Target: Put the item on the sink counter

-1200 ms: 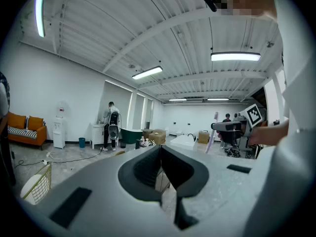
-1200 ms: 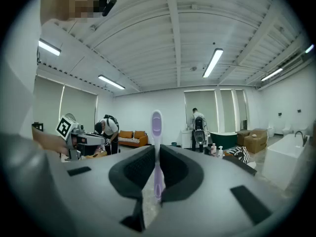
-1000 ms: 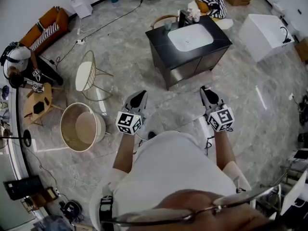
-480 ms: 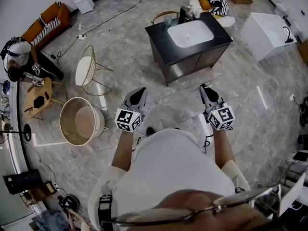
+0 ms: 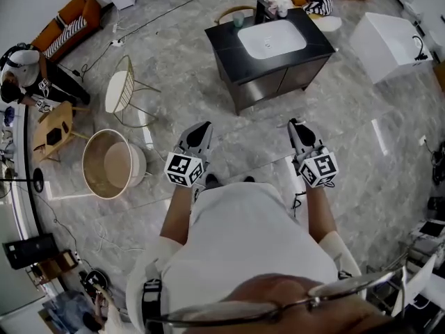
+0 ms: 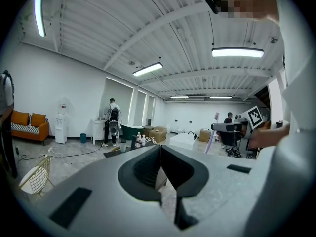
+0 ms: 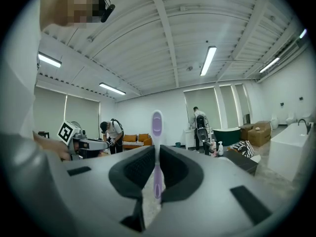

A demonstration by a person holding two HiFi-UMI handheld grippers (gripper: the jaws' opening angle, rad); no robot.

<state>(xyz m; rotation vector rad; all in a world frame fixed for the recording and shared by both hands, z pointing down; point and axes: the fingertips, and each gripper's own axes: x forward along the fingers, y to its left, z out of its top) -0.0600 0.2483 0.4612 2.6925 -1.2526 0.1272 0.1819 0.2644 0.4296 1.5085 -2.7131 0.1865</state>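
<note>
A purple toothbrush [image 7: 157,132] stands upright between the pads of my right gripper [image 7: 157,149], which is shut on it. In the head view that gripper [image 5: 297,125] points toward the black sink counter [image 5: 226,39], which stands well ahead of it with a white basin and some bottles at its back edge. My left gripper [image 5: 201,129] is held level beside it. Its jaws meet at the tips with nothing between them [image 6: 160,147]. The left gripper view also catches the toothbrush [image 6: 212,135] at the right.
A round beige tub [image 5: 111,164] and a wire chair [image 5: 122,92] stand on the marble floor to the left. A white bathtub [image 5: 389,44] is at the right. A person [image 5: 31,78] crouches by an orange sofa [image 5: 69,19] at the far left.
The sink counter, chair and tub have slid toward the top of the head view. Both grippers keep the same pose in front of me, the toothbrush still gripped.
</note>
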